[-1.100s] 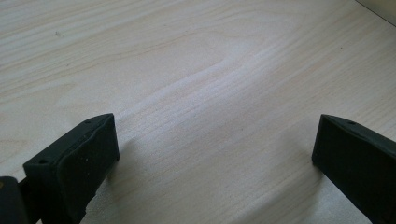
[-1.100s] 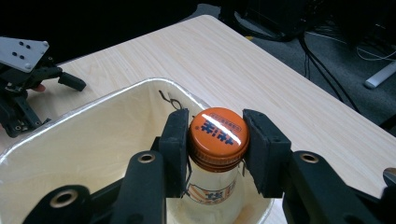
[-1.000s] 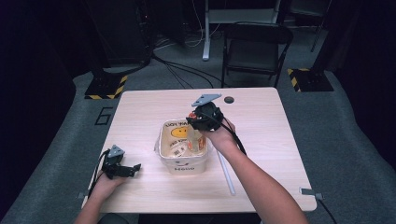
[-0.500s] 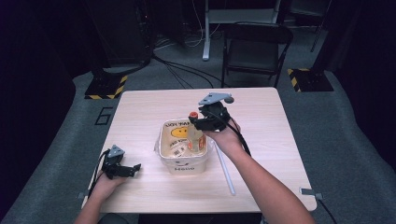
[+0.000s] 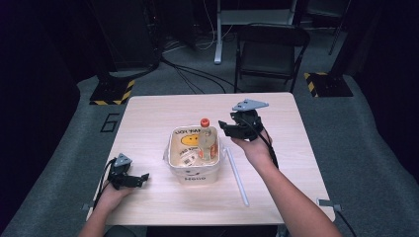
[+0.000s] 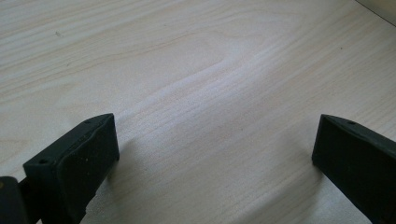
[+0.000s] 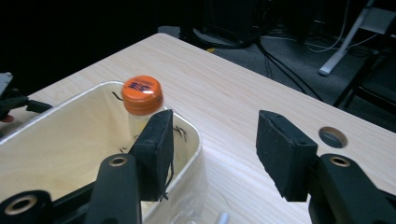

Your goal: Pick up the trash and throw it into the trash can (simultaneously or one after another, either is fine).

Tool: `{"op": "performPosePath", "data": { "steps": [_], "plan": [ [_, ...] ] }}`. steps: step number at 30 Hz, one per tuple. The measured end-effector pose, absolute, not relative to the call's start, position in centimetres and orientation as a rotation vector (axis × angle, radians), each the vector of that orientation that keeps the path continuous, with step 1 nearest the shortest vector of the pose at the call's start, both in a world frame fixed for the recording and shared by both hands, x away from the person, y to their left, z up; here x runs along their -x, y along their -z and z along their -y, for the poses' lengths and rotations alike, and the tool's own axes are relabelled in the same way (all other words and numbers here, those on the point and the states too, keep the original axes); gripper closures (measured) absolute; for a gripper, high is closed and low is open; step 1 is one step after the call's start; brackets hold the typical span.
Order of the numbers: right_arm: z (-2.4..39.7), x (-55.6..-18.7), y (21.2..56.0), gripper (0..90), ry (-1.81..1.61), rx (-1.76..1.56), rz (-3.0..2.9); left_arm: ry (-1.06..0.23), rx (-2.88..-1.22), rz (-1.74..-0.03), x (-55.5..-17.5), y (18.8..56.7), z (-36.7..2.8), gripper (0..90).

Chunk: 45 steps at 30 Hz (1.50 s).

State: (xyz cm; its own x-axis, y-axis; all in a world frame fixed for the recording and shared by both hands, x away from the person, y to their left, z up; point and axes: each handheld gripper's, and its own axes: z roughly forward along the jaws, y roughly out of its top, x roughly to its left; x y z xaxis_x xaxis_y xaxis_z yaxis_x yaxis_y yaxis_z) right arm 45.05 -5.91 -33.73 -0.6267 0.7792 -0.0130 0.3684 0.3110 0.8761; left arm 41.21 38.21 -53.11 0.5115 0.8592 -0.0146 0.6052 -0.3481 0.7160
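The right gripper [image 5: 231, 129] is up in the air near the middle of the table [image 5: 148, 113], just to the right of the tub [image 5: 193, 174]. Its jaws have just been opening. In the right gripper view [image 7: 212, 151] they stand apart with nothing between them, only bare wood. A grey three-cornered plate sits on top of it, and a black cable runs down along the person's arm.

Right beside this gripper is the bottle [image 5: 206, 143]. It has an orange cap [image 7: 142, 94] and stands in the right part of the white tub, leaning a little on the wall. Nothing holds it. The tub is near the front middle of the table. It has a yellow smiley face inside and some small packets on the bottom.

A long white stick [image 5: 236, 175] lies flat on the table, to the right of the tub, pointing toward the front edge.

The left gripper [image 5: 141, 178] rests low at the front left corner of the table, well apart from the tub. In the left gripper view [image 6: 215, 154] its jaws are wide apart, with only the wood under them.

A small round hole [image 7: 333, 137] is in the table near the far right corner. A black folding chair [image 5: 271, 47] stands behind the table.
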Motion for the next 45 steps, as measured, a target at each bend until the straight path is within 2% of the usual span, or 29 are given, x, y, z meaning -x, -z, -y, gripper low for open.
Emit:
{"op": "performPosePath", "data": {
  "steps": [12,45],
  "plan": [
    [8.0,-44.1,35.6,44.6,-1.244,-1.083,-2.113,-0.484,-2.080,-1.191,-41.2,53.1,-38.2,0.4],
    [9.9,-42.2,42.8,47.6,-1.197,-1.231,-2.160,-0.487,-2.076,-1.192,-41.2,53.1,-38.2,0.4]
  ]
}}
